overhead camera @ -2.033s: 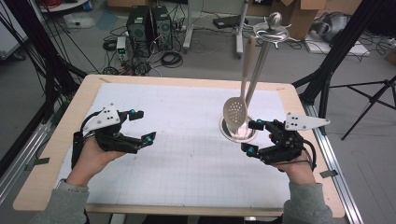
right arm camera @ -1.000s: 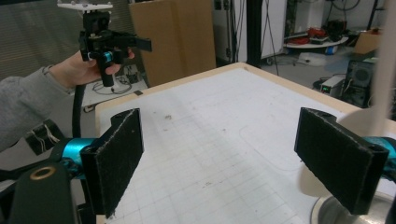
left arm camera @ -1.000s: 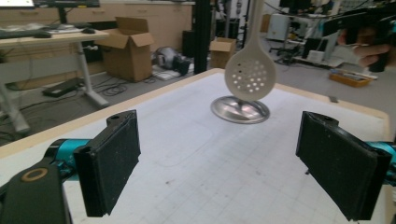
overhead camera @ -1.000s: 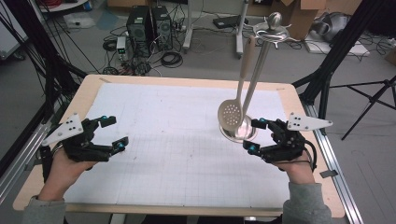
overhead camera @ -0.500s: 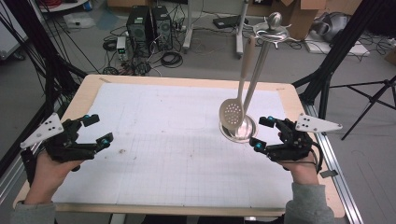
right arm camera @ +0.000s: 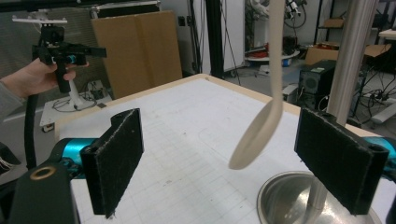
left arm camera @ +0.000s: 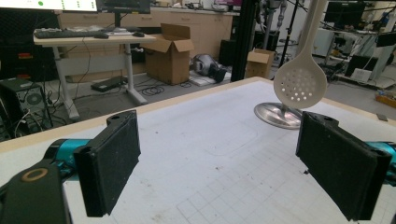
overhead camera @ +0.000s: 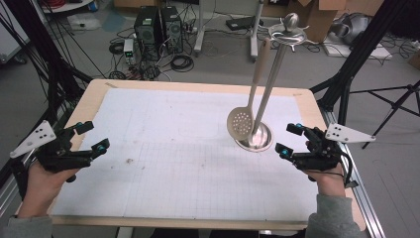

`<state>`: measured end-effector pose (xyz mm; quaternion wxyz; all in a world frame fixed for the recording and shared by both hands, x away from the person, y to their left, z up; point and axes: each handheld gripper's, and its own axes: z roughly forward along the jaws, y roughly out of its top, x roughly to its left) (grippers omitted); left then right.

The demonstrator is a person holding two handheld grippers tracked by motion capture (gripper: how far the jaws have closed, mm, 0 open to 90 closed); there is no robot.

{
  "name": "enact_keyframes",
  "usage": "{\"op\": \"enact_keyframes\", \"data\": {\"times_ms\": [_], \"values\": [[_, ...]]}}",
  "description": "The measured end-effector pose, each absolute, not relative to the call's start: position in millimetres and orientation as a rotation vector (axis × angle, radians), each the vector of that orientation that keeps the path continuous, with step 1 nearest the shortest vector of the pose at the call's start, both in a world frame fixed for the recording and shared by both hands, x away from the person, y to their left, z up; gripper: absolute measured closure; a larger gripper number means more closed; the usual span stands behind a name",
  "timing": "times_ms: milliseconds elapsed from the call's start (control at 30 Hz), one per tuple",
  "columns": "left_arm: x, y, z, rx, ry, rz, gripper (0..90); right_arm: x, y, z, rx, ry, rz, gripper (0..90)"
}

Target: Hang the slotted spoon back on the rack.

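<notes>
**Both grippers drawn back, ladle left hanging on its stand**

Over at the left edge of the table [overhead camera: 198, 87], the left gripper [overhead camera: 89, 137] now sits much farther out than it did two seconds ago, when it hovered well in over the white sheet; it has slid sideways toward the table's rim, its grey three-cornered plate jutting past the edge. Its jaws stand wide apart with nothing between them, just as they were a second ago. The pads [left arm camera: 112, 163] are flat black slabs with a rough, felt-like face.

The white sheet [overhead camera: 188, 148] covering the wooden table is printed with a fine grid and carries a few small dark specks near its left half.

Right of centre stands the stand [overhead camera: 255, 138]: a round, shiny metal base with a slim metal pole rising to a knob and hooks at the top. The ladle [overhead camera: 240, 124] hangs from a hook there, its round, cream-coloured bowl pierced with small holes and dangling just above the base, its long handle smooth and matte. It has hung there throughout, held by neither gripper.

At the right, the right gripper [overhead camera: 291, 139] has eased back from the base, which it nearly touched two seconds ago; now it is just beside it. Its jaws are open and empty, with the same rough black pads [right arm camera: 116, 161].
</notes>
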<state>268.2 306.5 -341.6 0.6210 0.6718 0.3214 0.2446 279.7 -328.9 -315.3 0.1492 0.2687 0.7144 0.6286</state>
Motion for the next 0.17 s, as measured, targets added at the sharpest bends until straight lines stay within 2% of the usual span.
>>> {"op": "enact_keyframes", "data": {"times_ms": [167], "values": [[270.9,301.4,-344.5,1.553,0.737,0.543,14.2,281.0,-325.6,-316.2,0.757,2.074,1.806,14.3]]}}
